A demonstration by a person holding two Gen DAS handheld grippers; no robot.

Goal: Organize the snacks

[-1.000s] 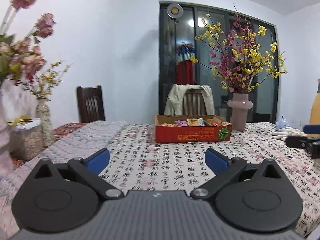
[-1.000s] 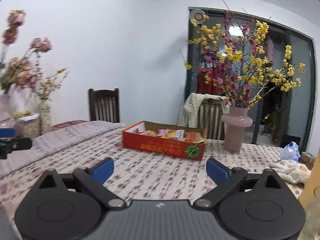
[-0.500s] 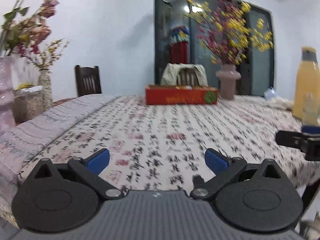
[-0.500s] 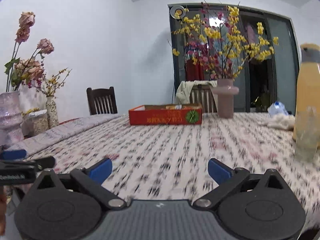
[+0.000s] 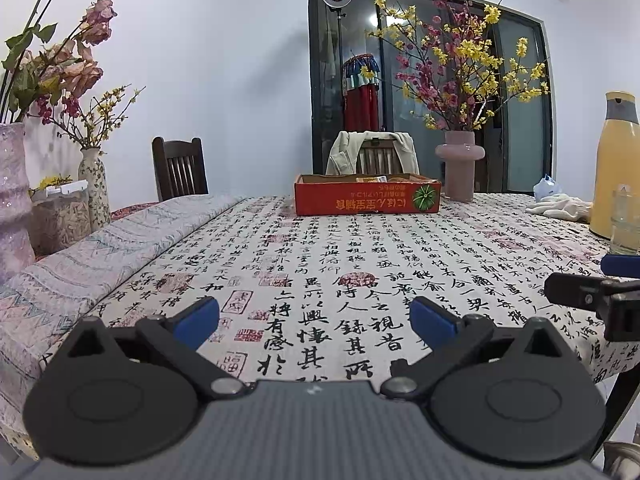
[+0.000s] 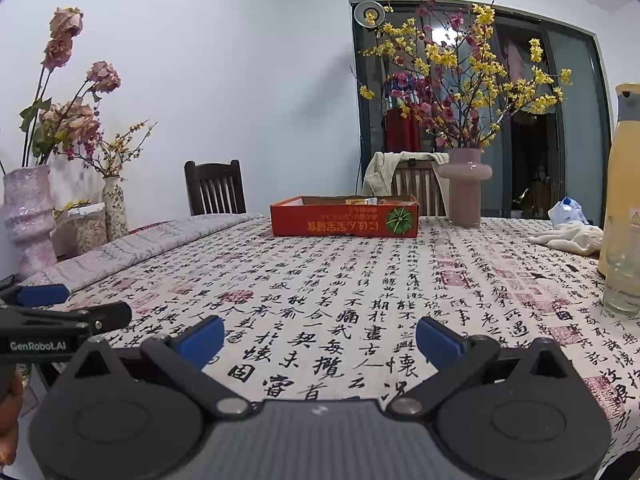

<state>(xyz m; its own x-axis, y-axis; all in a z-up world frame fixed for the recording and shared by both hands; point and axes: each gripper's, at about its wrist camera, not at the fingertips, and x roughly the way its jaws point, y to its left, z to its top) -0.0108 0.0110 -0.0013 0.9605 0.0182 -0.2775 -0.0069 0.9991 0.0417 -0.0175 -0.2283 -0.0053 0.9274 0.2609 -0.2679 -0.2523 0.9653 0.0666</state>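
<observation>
A red cardboard box (image 5: 367, 198) with snack packets (image 5: 370, 179) inside stands at the far side of the table; it also shows in the right wrist view (image 6: 344, 220). My left gripper (image 5: 315, 322) is open and empty, low over the table's near edge, far from the box. My right gripper (image 6: 319, 340) is open and empty, also at the near edge. Each gripper shows at the side of the other's view, the right one (image 5: 592, 292) and the left one (image 6: 60, 312).
The table has a calligraphy-print cloth (image 5: 360, 264). A pink vase with flowering branches (image 5: 460, 168) stands right of the box. A yellow jug (image 5: 614, 168), a glass (image 5: 626, 220) and a white cloth (image 5: 564, 206) sit at the right. Vases (image 6: 28, 216) stand at the left. Chairs (image 5: 180, 172) are behind.
Both grippers have pulled back from the box toward the table's near edge; the box looks smaller and farther. Both stay open and empty.
</observation>
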